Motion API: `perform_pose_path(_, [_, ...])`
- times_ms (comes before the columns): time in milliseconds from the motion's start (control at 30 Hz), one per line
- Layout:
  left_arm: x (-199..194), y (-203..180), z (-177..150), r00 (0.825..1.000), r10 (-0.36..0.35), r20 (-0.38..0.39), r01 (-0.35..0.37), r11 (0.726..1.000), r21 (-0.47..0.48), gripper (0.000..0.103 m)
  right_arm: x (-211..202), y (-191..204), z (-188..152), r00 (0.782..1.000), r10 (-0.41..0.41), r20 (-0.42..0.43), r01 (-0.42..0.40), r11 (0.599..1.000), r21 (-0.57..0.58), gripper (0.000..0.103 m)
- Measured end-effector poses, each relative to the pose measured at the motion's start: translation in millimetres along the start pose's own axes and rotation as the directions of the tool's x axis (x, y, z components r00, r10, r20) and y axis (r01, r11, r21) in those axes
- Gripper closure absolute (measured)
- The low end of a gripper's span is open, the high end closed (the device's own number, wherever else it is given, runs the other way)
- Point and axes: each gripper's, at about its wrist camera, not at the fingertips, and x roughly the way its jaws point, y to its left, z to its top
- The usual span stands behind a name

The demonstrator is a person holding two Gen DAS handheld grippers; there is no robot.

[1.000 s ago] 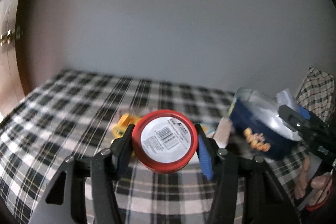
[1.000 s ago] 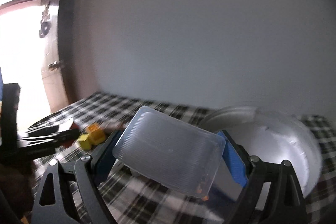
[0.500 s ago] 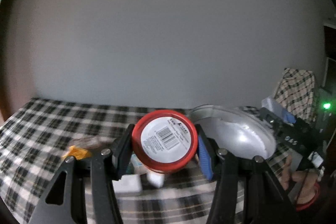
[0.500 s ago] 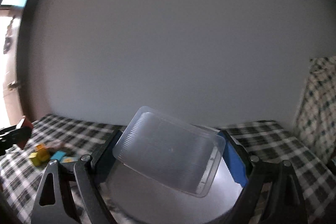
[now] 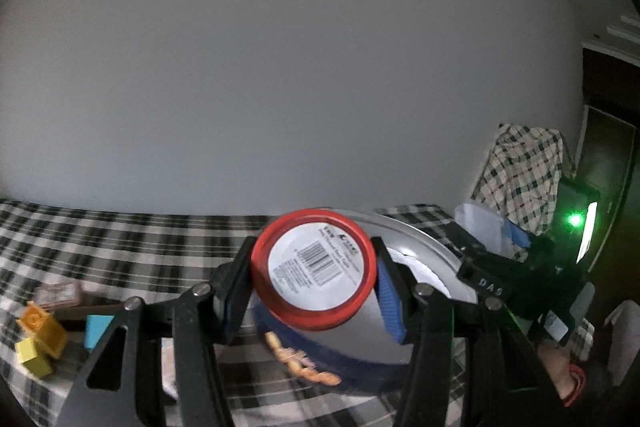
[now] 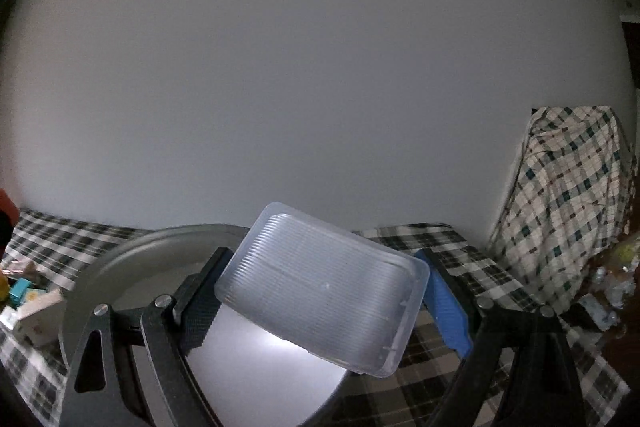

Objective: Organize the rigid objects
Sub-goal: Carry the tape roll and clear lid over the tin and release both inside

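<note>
My left gripper [image 5: 314, 281] is shut on a red-rimmed round tub [image 5: 314, 269] with a white barcode label, held above a round blue cookie tin [image 5: 360, 343] with a silver inside. My right gripper [image 6: 320, 303] is shut on a clear ribbed plastic box [image 6: 324, 285], held tilted over the open tin [image 6: 160, 263]. The right gripper and its box also show at the right of the left wrist view [image 5: 492, 239].
Yellow and orange blocks [image 5: 38, 339], a teal block [image 5: 98, 329] and small boxes lie left of the tin on the plaid cloth [image 5: 120, 243]. A plaid-draped shape [image 6: 572, 195] stands at the right against the plain wall.
Both grippers swung right and nearer the tin; the tin now sits directly under both held objects. The blocks shifted to the far left of the views.
</note>
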Motion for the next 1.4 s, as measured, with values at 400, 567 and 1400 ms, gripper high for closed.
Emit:
perform_pose_path(400, [52.7, -36.1, -9.6, 0.995, -0.034, -0.092, 0.037, 0.999, 0.035, 0.049, 29.1, -4.3, -9.5, 0.996, 0.001, -0.093, -0.005, 0.999, -0.043, 0.011])
perform_pose_path(567, [72.3, -37.7, -15.7, 0.989, -0.01, -0.148, 0.015, 0.999, 0.034, 0.049, 37.4, -1.0, -12.5, 0.991, -0.002, -0.131, -0.006, 0.998, -0.057, 0.011])
perform_pose_path(1400, [29.9, -10.8, -12.9, 0.969, 0.246, -0.006, -0.245, 0.967, 0.076, 0.0, 14.0, -97.6, -9.0, 0.997, 0.066, 0.034, -0.074, 0.898, 0.434, 0.003])
